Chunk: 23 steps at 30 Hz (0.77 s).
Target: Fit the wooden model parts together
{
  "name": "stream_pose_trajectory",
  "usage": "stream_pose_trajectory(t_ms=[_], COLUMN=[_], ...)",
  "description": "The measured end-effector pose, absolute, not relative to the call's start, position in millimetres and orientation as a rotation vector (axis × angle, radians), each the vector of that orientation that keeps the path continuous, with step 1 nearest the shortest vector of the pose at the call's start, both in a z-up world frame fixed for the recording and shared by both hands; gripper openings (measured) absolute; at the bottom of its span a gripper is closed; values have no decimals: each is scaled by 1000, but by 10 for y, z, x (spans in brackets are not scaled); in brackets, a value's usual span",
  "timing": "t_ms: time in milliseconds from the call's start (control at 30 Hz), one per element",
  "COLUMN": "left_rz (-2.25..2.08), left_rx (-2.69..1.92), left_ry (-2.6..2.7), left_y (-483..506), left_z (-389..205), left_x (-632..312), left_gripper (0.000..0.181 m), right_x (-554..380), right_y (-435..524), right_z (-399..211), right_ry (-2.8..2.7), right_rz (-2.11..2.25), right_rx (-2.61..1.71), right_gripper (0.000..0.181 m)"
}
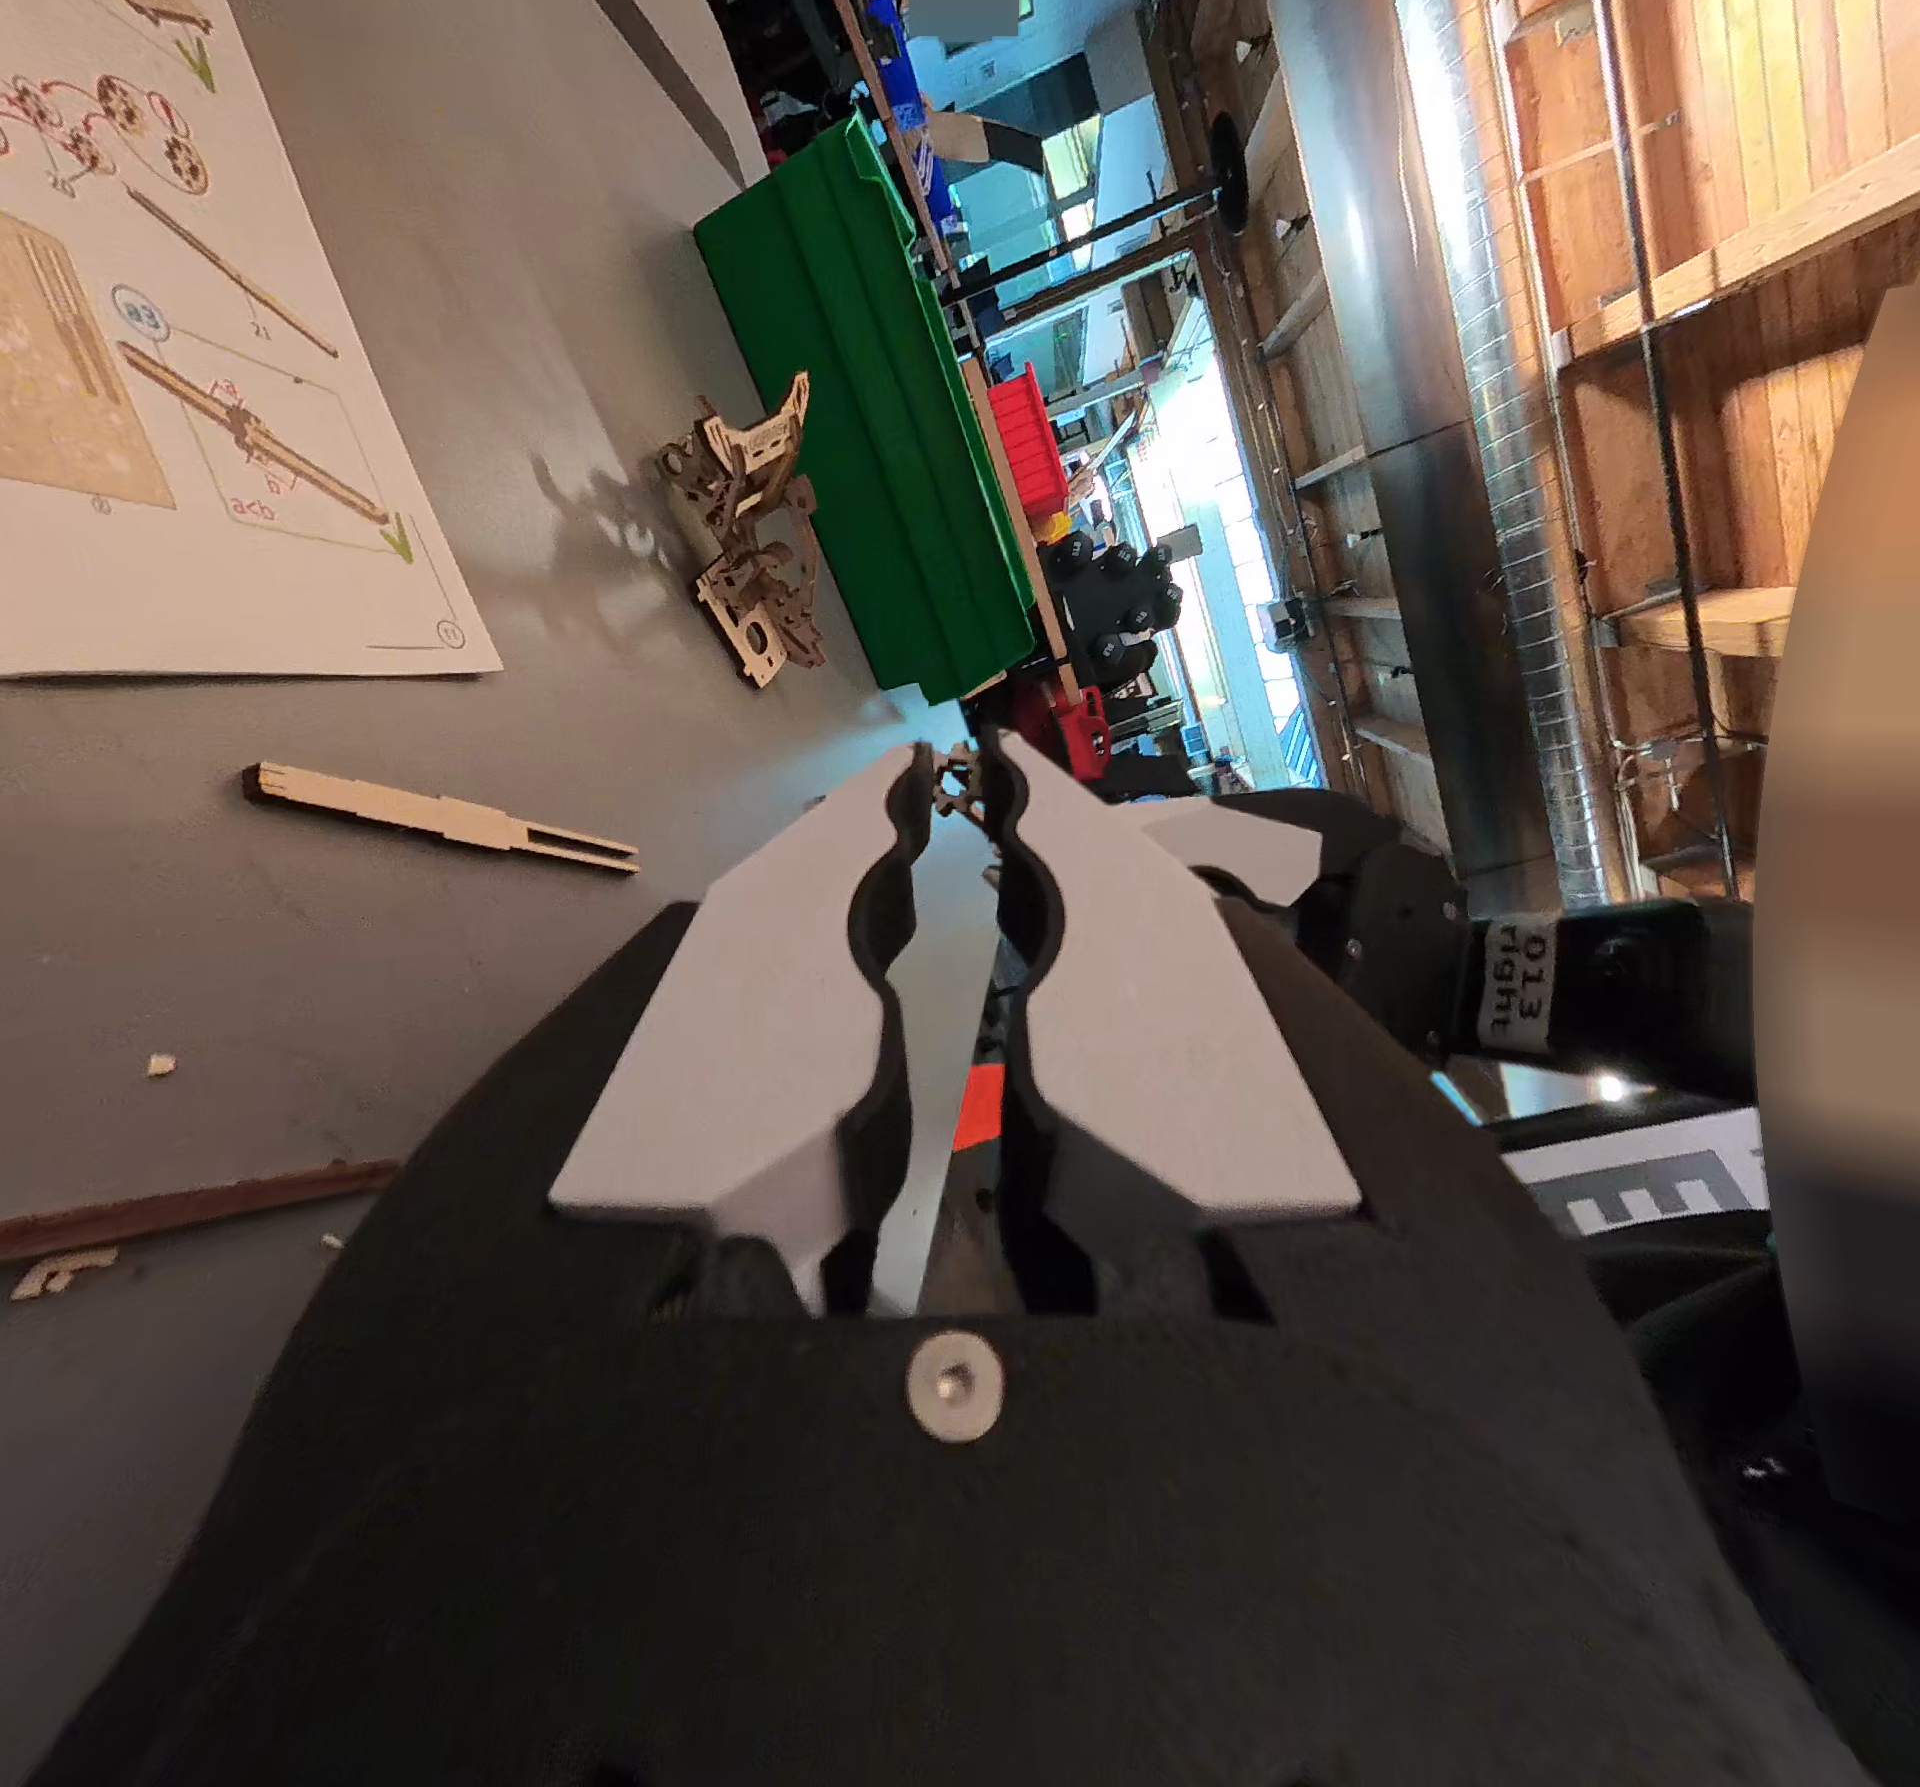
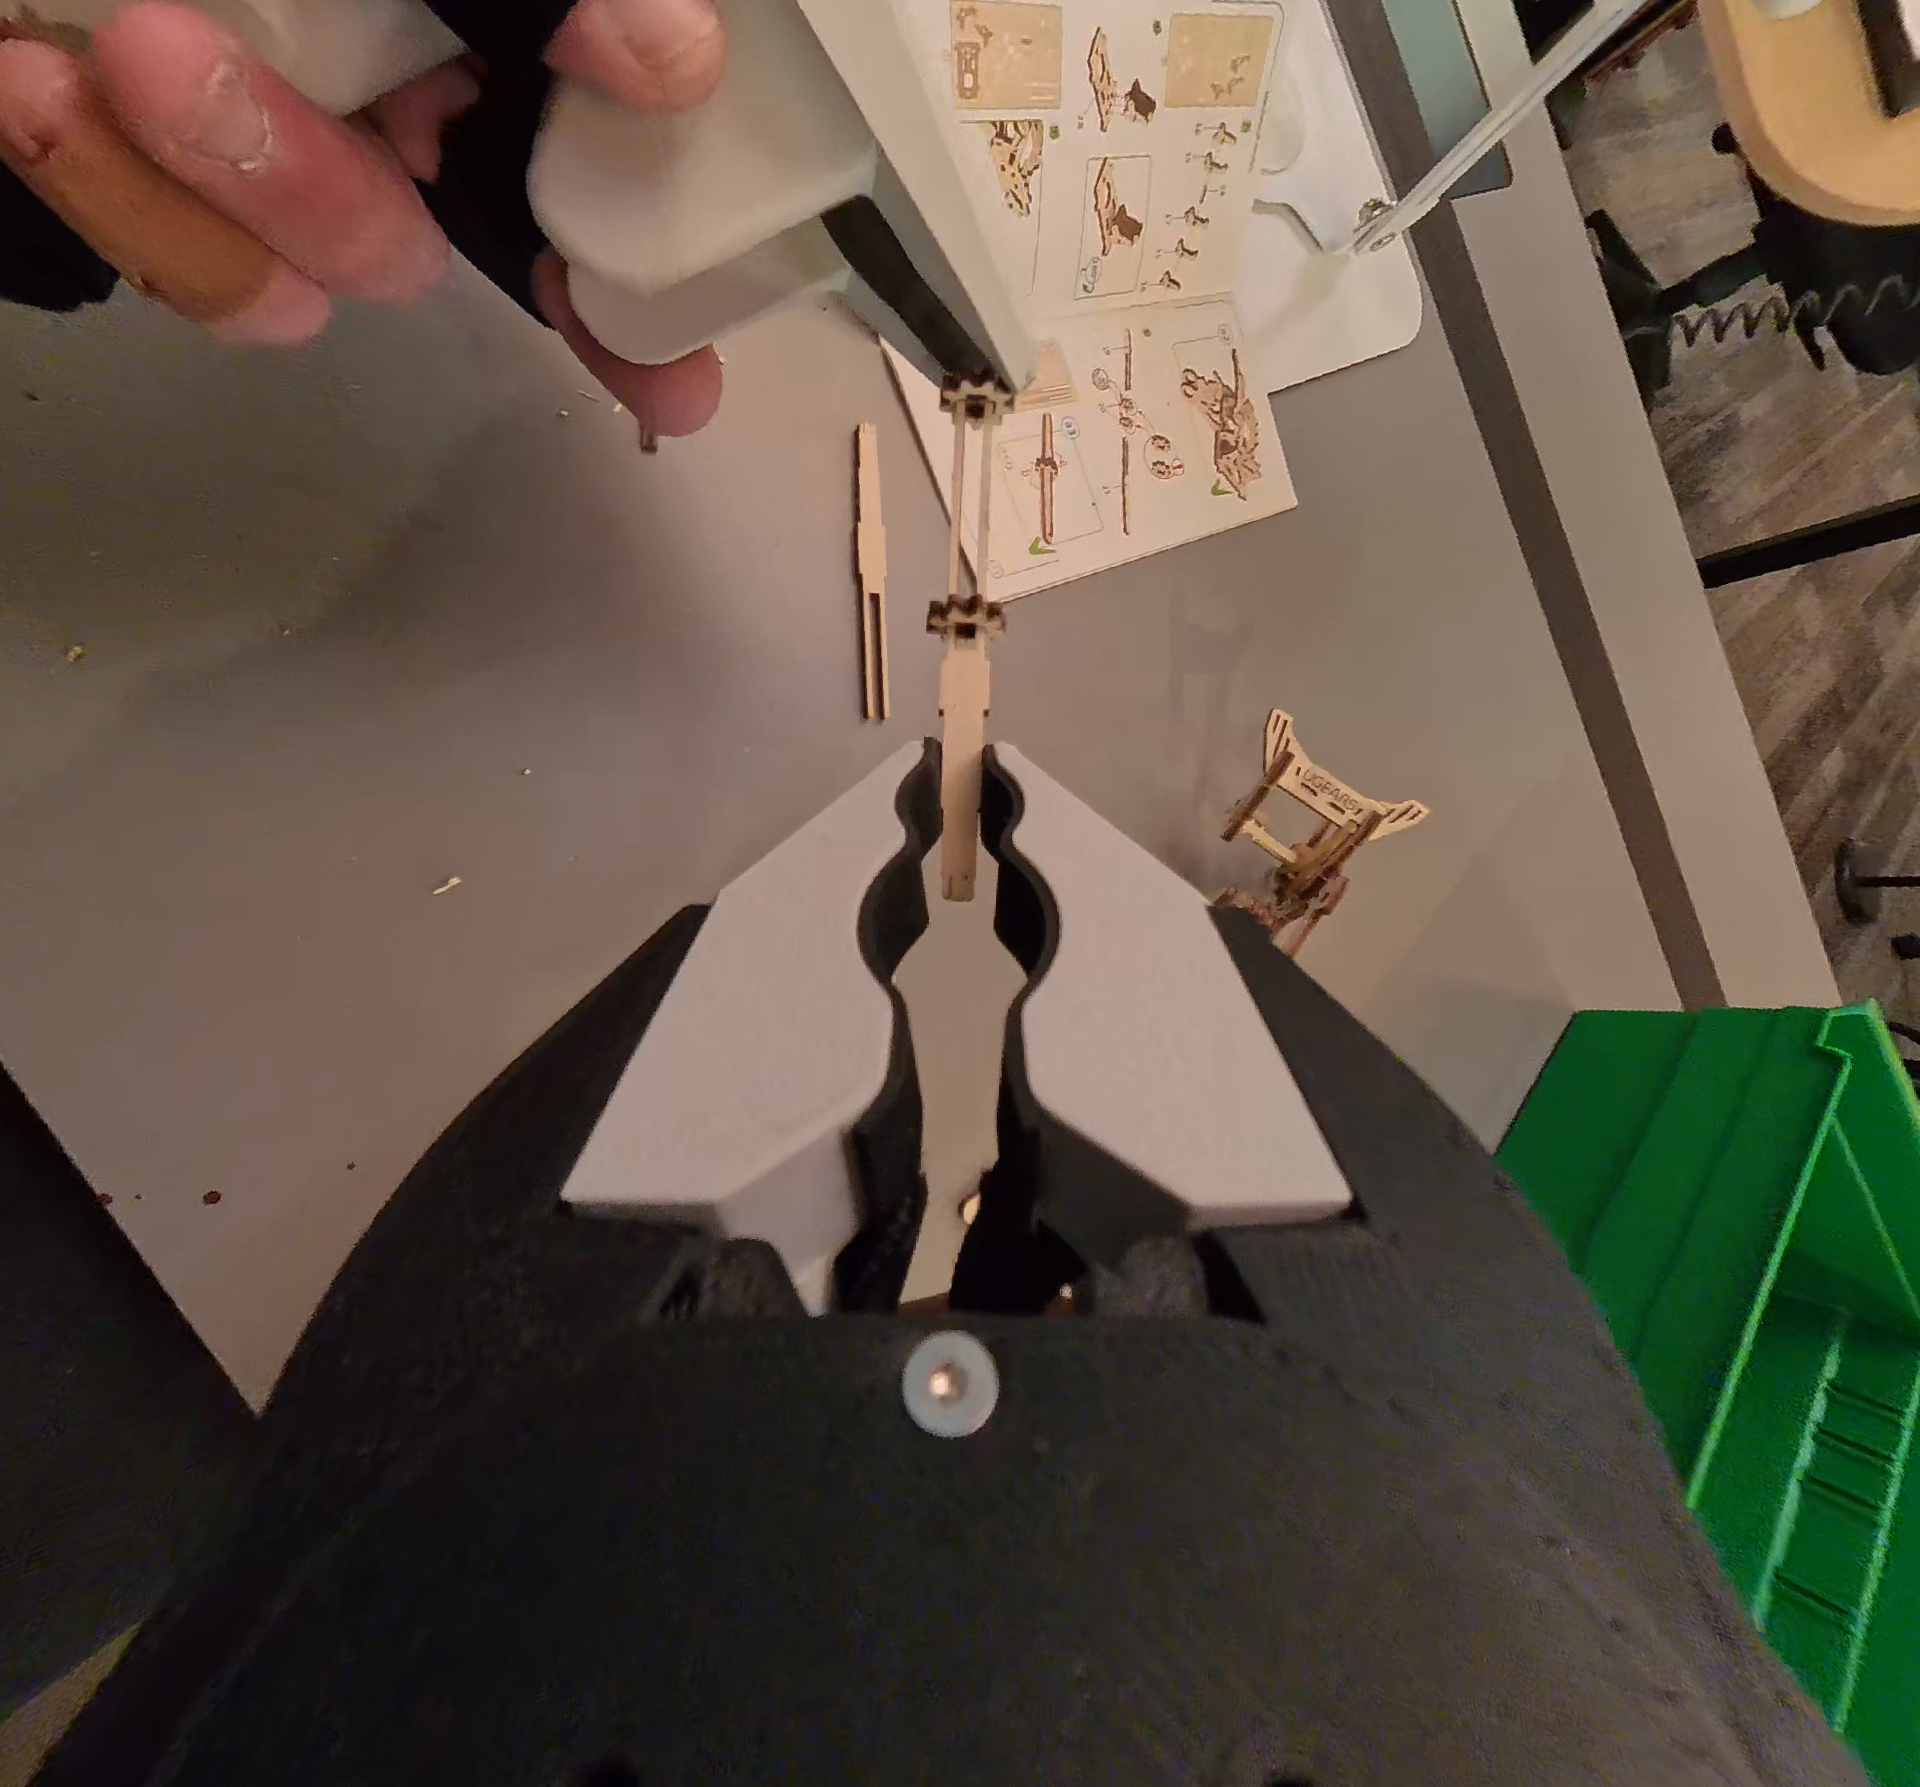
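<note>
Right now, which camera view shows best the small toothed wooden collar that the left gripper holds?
The right wrist view: the toothed collar shows side-on at the left gripper tips, on the forked stick. In the left wrist view it is small, end-on, half hidden between fingertips.

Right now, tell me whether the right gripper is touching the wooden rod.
Touching. The right wrist view shows the right gripper with its fingertips closed on the wooden rod, no gap visible on either side.

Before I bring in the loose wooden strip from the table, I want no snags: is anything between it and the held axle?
Nothing visible: the loose strip lies alone on bare table, left of the axle gripped by the right tool and left tool.
</note>
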<state>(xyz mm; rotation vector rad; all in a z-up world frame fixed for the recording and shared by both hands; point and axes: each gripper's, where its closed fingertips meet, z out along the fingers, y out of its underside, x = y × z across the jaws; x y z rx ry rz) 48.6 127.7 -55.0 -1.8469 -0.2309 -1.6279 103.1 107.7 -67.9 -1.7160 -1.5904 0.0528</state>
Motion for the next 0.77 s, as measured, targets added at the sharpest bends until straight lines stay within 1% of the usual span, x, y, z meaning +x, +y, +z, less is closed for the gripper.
stream_pose_trajectory(t_ms=[500, 767], left_rz=[-1580, -1688], left_rx=[-1919, -1840], left_ry=[-175, -319], left_y=[1201, 1228], left_z=[-605, -604], left_x=[443, 419], left_gripper=[7, 7], right_x=[1005, 961], right_y=[1028, 983], right_z=[-736, -734], right_ry=[-1616, -1639], right_rz=[107, 105], right_rx=[-1735, -1716], right_gripper=[4, 4])
